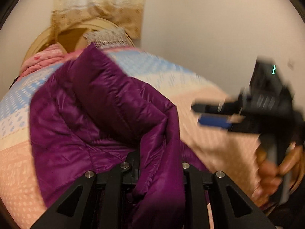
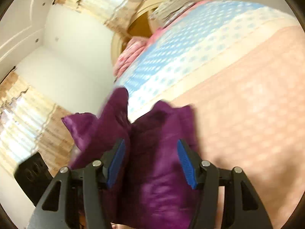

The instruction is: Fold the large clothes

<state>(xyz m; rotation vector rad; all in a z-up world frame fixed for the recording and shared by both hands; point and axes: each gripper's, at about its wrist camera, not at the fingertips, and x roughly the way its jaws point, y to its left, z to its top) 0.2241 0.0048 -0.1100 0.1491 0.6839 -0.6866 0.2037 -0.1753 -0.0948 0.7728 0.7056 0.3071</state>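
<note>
A purple quilted puffer jacket (image 1: 99, 106) lies bunched on the bed. My left gripper (image 1: 156, 164) is shut on a fold of its hem, which hangs down between the fingers. In the right wrist view the jacket (image 2: 156, 145) fills the gap between the blue pads (image 2: 185, 164) of my right gripper (image 2: 150, 164), whose jaws stand apart around the fabric. The right gripper also shows in the left wrist view (image 1: 213, 116), blurred, at the right, held by a hand and apart from the jacket there.
The bed has a bedspread (image 1: 209, 99) in blue, cream and peach bands. A pink pillow (image 1: 43, 59) and a wooden headboard (image 1: 76, 36) are at the far end. Curtains (image 2: 22, 126) and white walls surround it.
</note>
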